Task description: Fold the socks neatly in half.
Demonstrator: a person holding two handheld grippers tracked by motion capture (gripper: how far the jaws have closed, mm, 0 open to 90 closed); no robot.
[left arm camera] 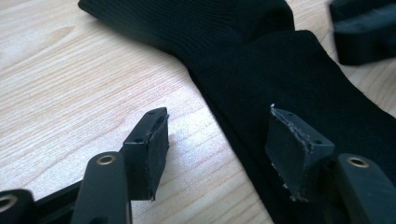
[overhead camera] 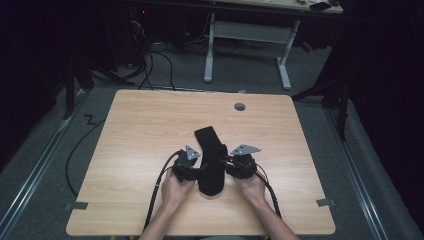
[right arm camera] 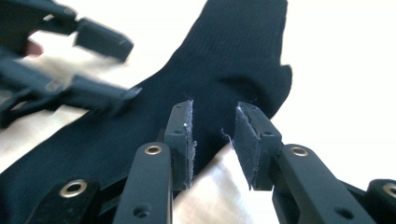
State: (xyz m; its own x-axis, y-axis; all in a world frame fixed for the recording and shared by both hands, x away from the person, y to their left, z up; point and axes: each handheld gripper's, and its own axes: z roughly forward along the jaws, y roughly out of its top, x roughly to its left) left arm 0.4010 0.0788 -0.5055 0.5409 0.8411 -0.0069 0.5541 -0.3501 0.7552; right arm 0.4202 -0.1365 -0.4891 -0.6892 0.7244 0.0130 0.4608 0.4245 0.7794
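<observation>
Desk [overhead camera: 140, 125]: light wood, with a grey round plug [overhead camera: 240, 106] near the far edge, right of centre. Cable [overhead camera: 75, 155] runs over the floor at the left.

Left hand [overhead camera: 175, 189] holds the left gripper [overhead camera: 196, 170] at the near centre of the desk, just left of the sock. Jaws spread wide. In the left gripper view, one pad [left arm camera: 149, 149] sits over bare wood, the other pad [left arm camera: 294, 149] over the sock's edge; nothing is pinched between them.

Sock [overhead camera: 211, 160]: black, lying flat at near centre between the two grippers, long axis running near to far, bent at the heel, the far end tilted to the left. Ribbed knit visible in the left gripper view [left arm camera: 261, 70].

Right gripper [overhead camera: 231, 164], held by the right hand [overhead camera: 252, 187], is at the sock's right edge. Jaws part open with a narrow gap, straddling the sock's edge in the right gripper view [right arm camera: 212, 140]; not closed on the cloth. Sock [right arm camera: 224, 70] extends away beyond them.
</observation>
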